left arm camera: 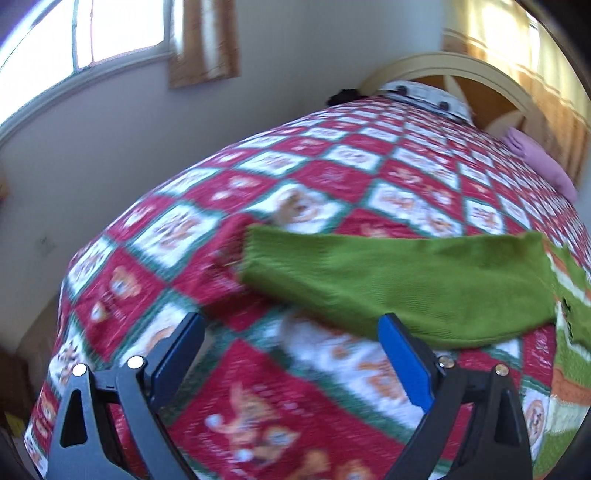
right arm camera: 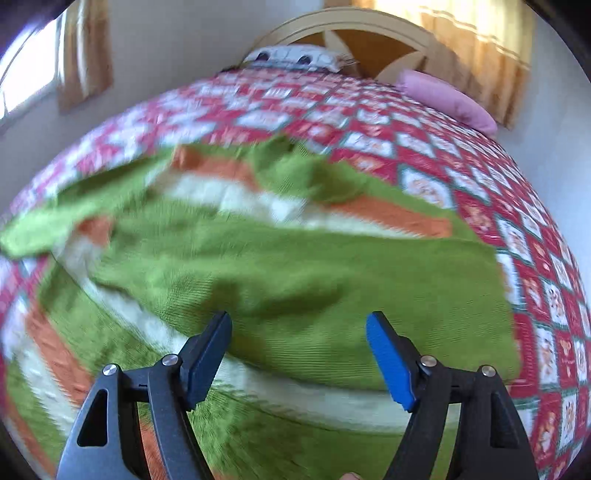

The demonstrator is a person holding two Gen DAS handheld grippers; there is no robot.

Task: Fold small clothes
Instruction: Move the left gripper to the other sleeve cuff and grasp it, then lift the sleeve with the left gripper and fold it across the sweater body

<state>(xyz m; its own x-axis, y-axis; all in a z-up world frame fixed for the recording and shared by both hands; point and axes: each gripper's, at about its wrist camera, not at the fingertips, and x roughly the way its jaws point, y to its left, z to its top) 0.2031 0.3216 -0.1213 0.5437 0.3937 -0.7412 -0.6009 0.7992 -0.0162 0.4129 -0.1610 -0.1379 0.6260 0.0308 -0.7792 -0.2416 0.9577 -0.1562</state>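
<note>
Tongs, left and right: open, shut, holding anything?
Left tongs: open, empty, above the quilt beside the green sleeve.
Right tongs: open, empty, over the green sweater.

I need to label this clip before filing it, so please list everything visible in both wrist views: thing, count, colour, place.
Sweater: one, green with orange and white stripes, spread on the quilt; a sleeve stretches sideways.
Quilt: one, red, white and green checks, covering the bed.
Pink pillow: one, far right corner of the bed.
Patterned pillow: one, white with dark spots, at the headboard.
Headboard: one, cream and tan, arched.
Curtains: tan, beside the windows.
Window: bright, upper left.
Left gripper: black with blue pads, open, empty, above the quilt.
Right gripper: same, open, empty, above the sweater.
</note>
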